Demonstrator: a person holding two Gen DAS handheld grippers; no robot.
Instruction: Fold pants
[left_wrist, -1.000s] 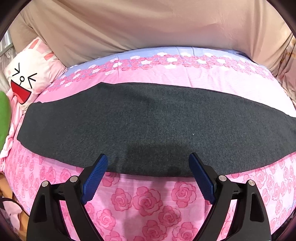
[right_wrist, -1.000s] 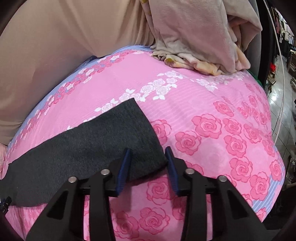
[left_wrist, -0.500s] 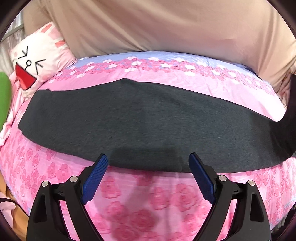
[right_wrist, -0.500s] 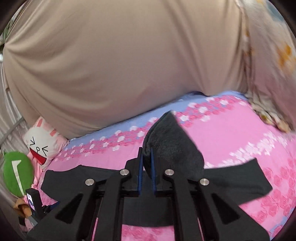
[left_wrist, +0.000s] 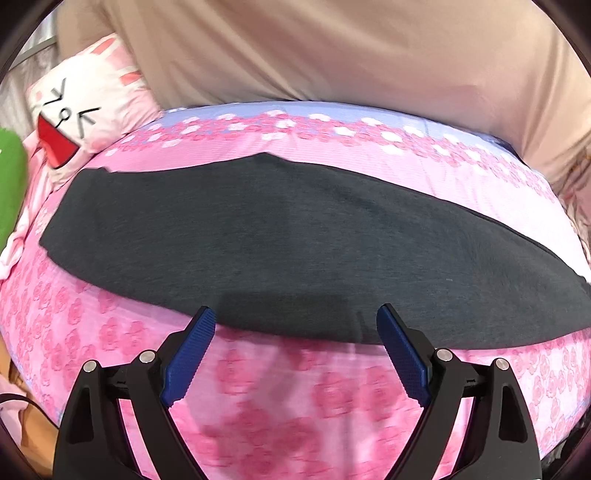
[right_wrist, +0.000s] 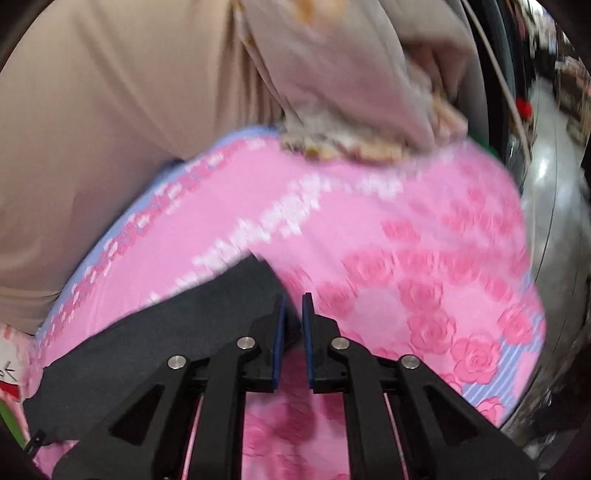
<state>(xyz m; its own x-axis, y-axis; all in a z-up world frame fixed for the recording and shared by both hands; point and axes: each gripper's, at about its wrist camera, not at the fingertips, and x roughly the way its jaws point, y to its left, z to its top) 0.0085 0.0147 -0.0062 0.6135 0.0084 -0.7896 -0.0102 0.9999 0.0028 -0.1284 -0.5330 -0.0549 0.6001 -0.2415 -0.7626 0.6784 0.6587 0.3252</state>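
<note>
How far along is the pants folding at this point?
Done: the dark grey pants lie flat on the pink rose-print bedsheet as one long strip, apparently leg on leg. In hand: the right gripper sits at the strip's end, jaws opening, no cloth clearly between them; the left gripper is open over the near edge. Left: the crosswise folds.

I am working in a home bedroom. Under me lies a bed (left_wrist: 258, 406) made up with a pink rose-print sheet. A cartoon rabbit pillow (left_wrist: 85, 107) sits at its head. A rumpled beige blanket (right_wrist: 351, 74) is heaped on the far corner. Beige fabric (left_wrist: 332, 48) hangs behind the bed.
</note>
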